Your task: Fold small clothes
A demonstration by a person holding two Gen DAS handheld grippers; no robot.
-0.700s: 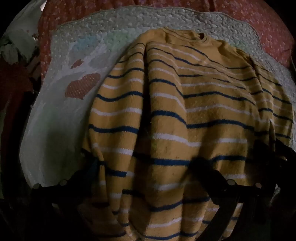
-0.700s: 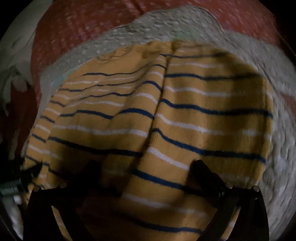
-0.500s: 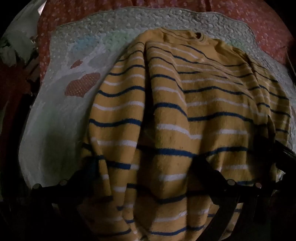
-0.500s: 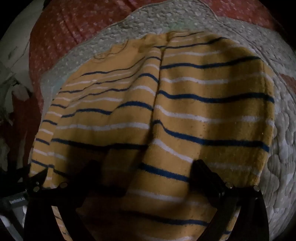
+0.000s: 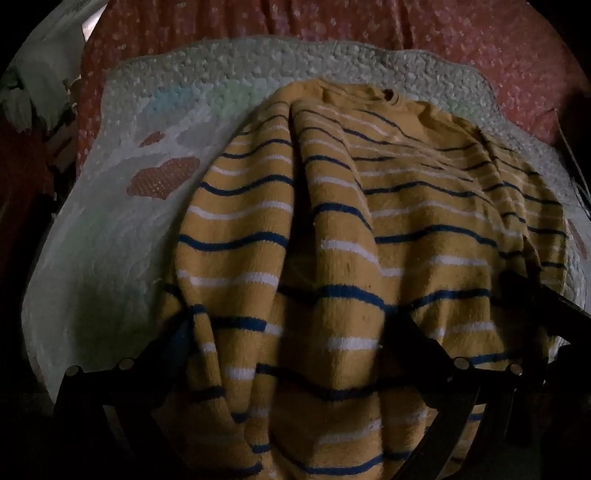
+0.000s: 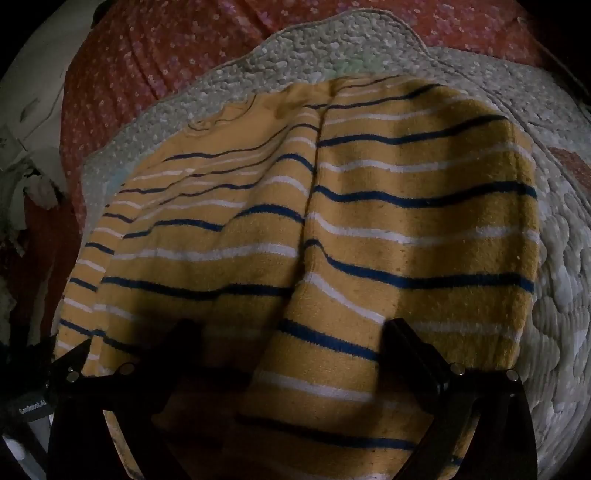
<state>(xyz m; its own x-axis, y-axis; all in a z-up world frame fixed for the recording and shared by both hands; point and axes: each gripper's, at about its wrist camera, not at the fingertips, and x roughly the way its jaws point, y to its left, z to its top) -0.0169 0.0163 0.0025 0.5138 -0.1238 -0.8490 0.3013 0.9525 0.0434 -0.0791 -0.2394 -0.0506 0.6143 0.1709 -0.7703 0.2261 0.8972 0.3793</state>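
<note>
A yellow sweater [image 5: 332, 221] with navy and white stripes lies spread on a pale quilted mat [image 5: 110, 240], collar at the far end. A raised crease runs down its middle. My left gripper [image 5: 291, 339] hovers open over the sweater's near left part, with rumpled fabric below and between its fingers. In the right wrist view the same sweater [image 6: 388, 221] fills the frame, and my right gripper [image 6: 291, 332] stands open over its near right part. Neither gripper pinches the cloth. The near hem is hidden in shadow.
The mat [image 6: 561, 277] rests on a red flowered bedspread [image 5: 443, 29] that runs past its far edge. Pale cloth [image 5: 48, 74] lies at the far left. The other gripper's dark finger [image 5: 535, 295] shows at the right of the left wrist view.
The left view has drawn back a little, so the collar sits lower in frame. The right view was blurred with motion and is now steady. Both grippers stay open.
</note>
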